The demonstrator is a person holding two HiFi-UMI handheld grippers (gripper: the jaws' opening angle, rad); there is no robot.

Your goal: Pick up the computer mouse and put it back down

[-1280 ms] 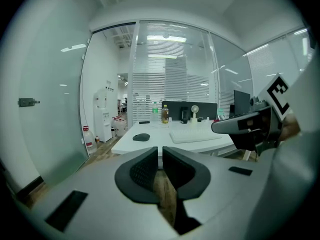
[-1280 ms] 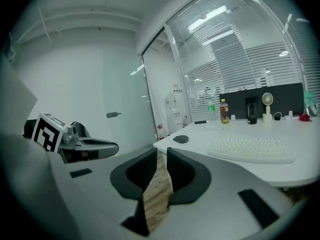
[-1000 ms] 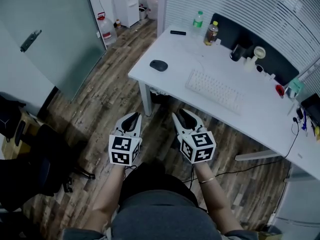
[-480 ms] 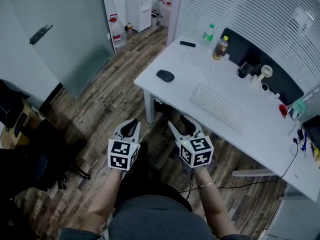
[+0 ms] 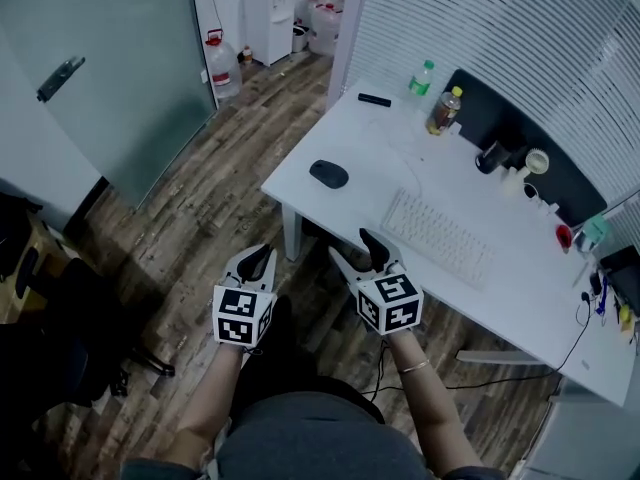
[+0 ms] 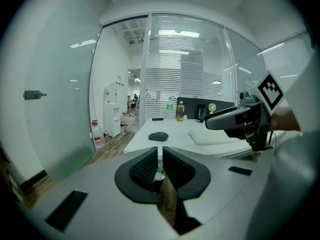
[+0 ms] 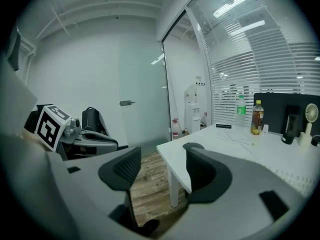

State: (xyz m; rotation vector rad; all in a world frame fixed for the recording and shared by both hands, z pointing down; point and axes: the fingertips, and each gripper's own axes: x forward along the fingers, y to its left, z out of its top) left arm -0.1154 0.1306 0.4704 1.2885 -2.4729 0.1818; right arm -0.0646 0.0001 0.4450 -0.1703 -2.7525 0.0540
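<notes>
2 grippers are held side by side above the wooden floor, short of the desk (image 5: 335, 118), and nothing is touched by either. The left gripper (image 5: 253, 261) is seen with its jaws drawn together, only a thin slit left between them and nothing caught there. The right gripper (image 5: 353, 249) is seen with its jaws set well apart. They have just been opening, and nothing is held between them; only floor and the desk corner are visible beyond. The mouse (image 5: 328, 174) is found lying flat on the desk near the corner closest to the grippers, well apart from the keyboard (image 5: 437, 236).

The step in hand is judged to be the approach, so the task is barely begun. The right gripper, being spread, is likely the better one to use. It should be brought over the desk edge, lowered so that 1 jaw passes on each side of the mouse, and closed only once both sides are squarely bracketed. The smooth, rounded shell is expected to slip if pinched near its top, so a low grip is advised, and the lift is best kept small and level.
</notes>
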